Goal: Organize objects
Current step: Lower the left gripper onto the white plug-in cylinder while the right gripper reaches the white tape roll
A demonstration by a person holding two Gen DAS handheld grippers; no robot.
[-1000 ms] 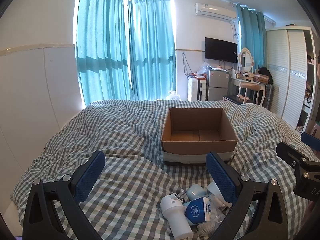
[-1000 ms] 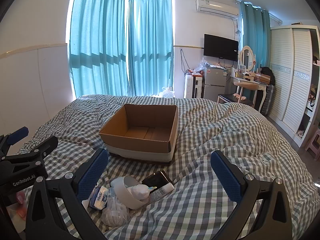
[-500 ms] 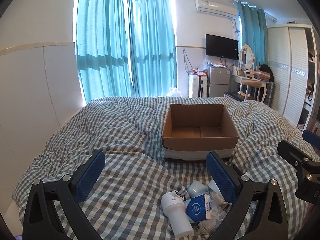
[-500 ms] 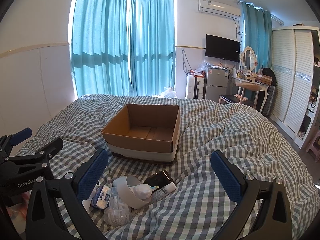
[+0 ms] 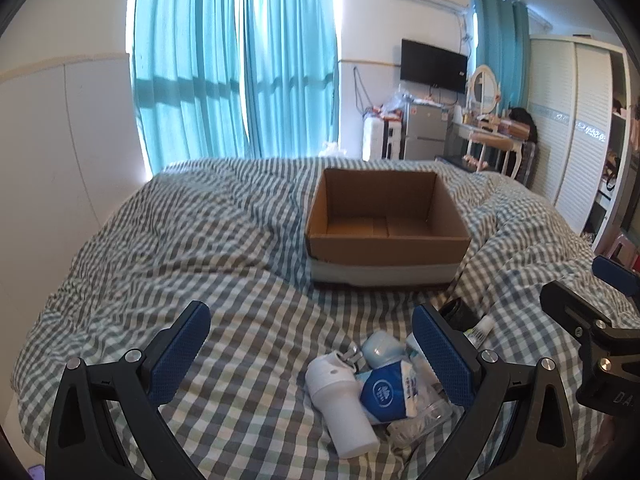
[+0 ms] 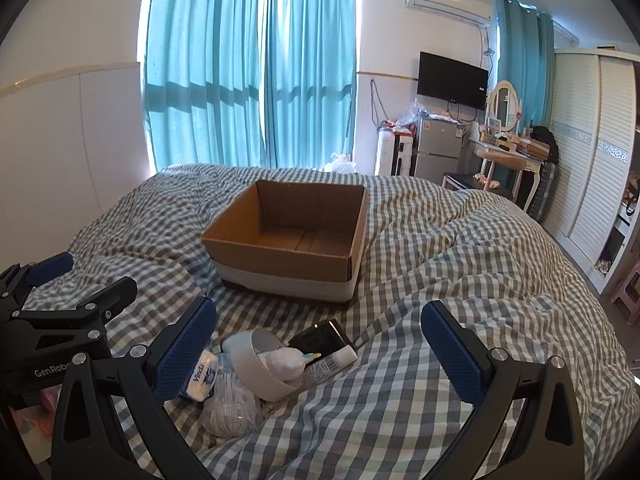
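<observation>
An open, empty cardboard box (image 5: 386, 216) (image 6: 292, 240) sits on the checked bed cover. A pile of small items lies in front of it: a white bottle (image 5: 340, 404), a blue tissue pack (image 5: 386, 390), a white round container (image 6: 256, 364), a black object (image 6: 320, 336), a white tube (image 6: 330, 364) and a clear bag (image 6: 232, 410). My left gripper (image 5: 312, 350) is open above the pile, its right finger over it. My right gripper (image 6: 320, 350) is open, the pile near its left finger. Both are empty.
The checked bed cover (image 6: 460, 264) is rumpled, with a raised fold to the right. A white wall panel (image 5: 48, 152) runs along the left. Past the bed stand teal curtains (image 5: 240, 64), a fridge (image 6: 438, 148), a dressing table (image 6: 508, 156) and a wardrobe (image 6: 592, 152).
Both grippers have tilted down and edged slightly forward, so the box and pile sit a little lower and larger in view. Both stay open; nothing on the bed has moved.
</observation>
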